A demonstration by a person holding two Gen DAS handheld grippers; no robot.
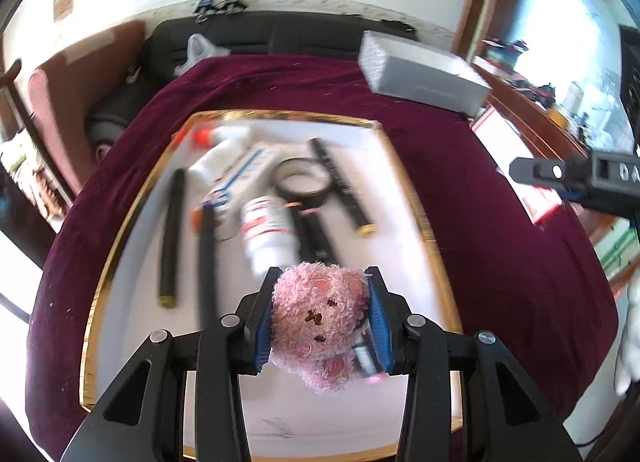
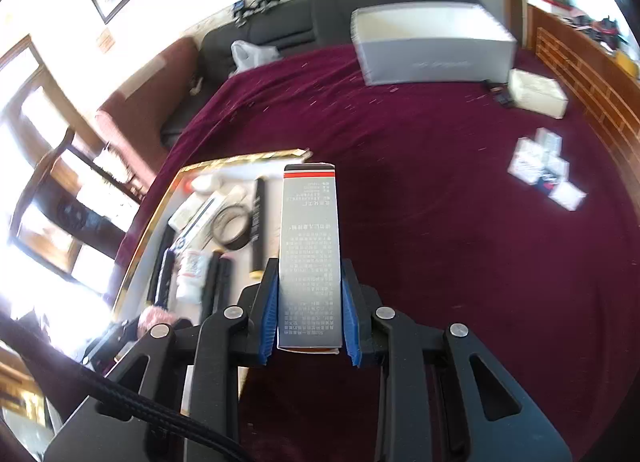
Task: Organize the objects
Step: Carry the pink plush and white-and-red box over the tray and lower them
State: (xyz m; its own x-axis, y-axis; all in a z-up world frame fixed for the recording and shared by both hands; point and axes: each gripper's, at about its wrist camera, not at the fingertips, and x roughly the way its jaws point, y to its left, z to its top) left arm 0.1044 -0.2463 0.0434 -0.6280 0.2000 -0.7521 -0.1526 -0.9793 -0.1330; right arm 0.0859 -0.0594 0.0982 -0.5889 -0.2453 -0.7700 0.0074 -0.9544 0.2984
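A small pink plush bear [image 1: 320, 322], shaggy and with darker pink patches and stitched brown features, is clamped between the blue pads of the left gripper [image 1: 322, 316] at the lower centre of the left wrist view, held above the near part of a white tray with a gold rim [image 1: 100, 290]. In the tray, toward the middle of the frame, a white bottle with a red label [image 1: 268, 232], a black ring of tape [image 1: 304, 182], two black sticks [image 1: 172, 238] and a white tube with an orange cap [image 1: 218, 146] can be made out, though much of this is blurred. In the right wrist view, a tall grey carton [image 2: 310, 258] printed with small text and banded red and black at its top is gripped at its lower half by the right gripper [image 2: 310, 302], its jaws closed against the carton's sides; it is held over the maroon cloth [image 2: 440, 202] just right of the tray's edge. Only this view shows the small white boxes [image 2: 544, 170] scattered at the right and the white packet [image 2: 538, 92] at the upper right. The large grey box [image 2: 432, 46] at the far edge of the cloth is seen in both views.
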